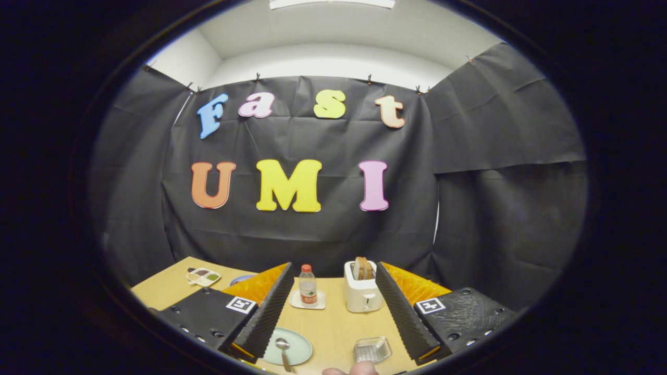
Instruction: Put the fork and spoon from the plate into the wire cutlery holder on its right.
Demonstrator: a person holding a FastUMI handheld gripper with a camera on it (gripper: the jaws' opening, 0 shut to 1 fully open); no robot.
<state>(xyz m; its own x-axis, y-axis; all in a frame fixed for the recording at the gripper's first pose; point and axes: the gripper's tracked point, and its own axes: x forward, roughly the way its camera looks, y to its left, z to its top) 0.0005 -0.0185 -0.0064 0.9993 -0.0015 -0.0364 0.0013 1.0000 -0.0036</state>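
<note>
Here, claw held high above the table, fingers spread wide with nothing between them, presumably to take in the layout before reaching down. Pale green plate at lower centre-left of the frame, partly behind the left finger, spoon lying on it, bowl toward the far side; fork not made out from here. Wire cutlery holder at lower centre-right, just beside the right finger, set apart from the plate by bare wood. Farther back, between the fingers, a small bottle on a coaster and a white toaster with bread; well clear of the path. Small divided tray toward centre-left. Fingertip of a person at bottom centre, near the holder, possibly in the way.
</note>
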